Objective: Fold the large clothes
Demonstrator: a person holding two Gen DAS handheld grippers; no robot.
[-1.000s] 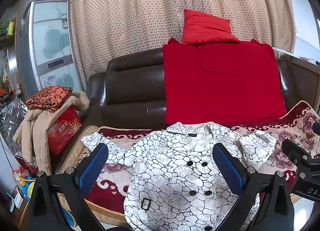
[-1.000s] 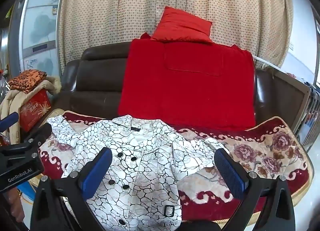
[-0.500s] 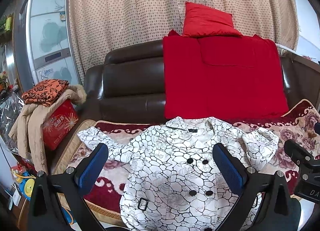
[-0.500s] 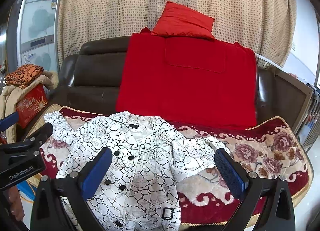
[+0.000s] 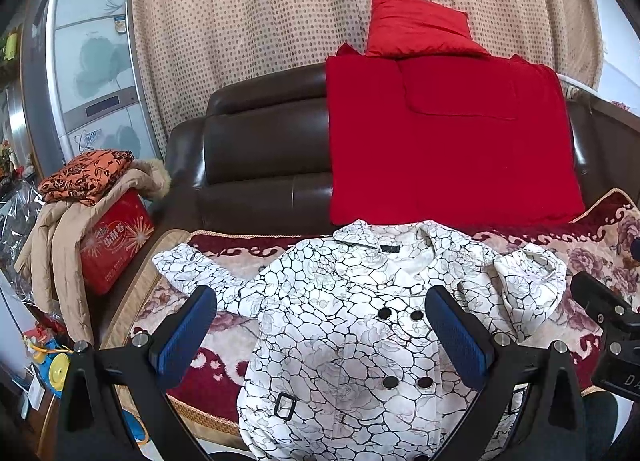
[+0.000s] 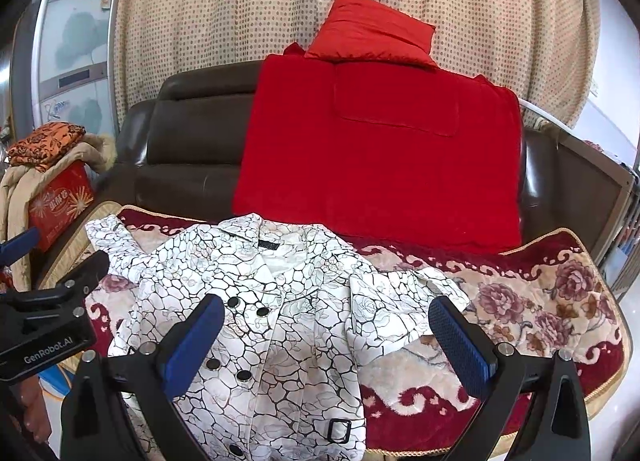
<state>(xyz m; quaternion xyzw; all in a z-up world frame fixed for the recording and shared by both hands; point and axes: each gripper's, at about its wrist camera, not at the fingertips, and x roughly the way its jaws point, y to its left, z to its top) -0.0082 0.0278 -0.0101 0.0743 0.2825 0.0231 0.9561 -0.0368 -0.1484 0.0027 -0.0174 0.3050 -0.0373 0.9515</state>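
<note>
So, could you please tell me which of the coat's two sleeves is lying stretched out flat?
The left sleeve, reaching toward the red box; the right sleeve is folded back, crumpled.

My two wrist views sit near the sofa's [image 5: 256,165] front edge, facing its backrest, left one further left. Both share the patterned coat [image 5: 352,325] and red blanket [image 6: 380,149].
</note>
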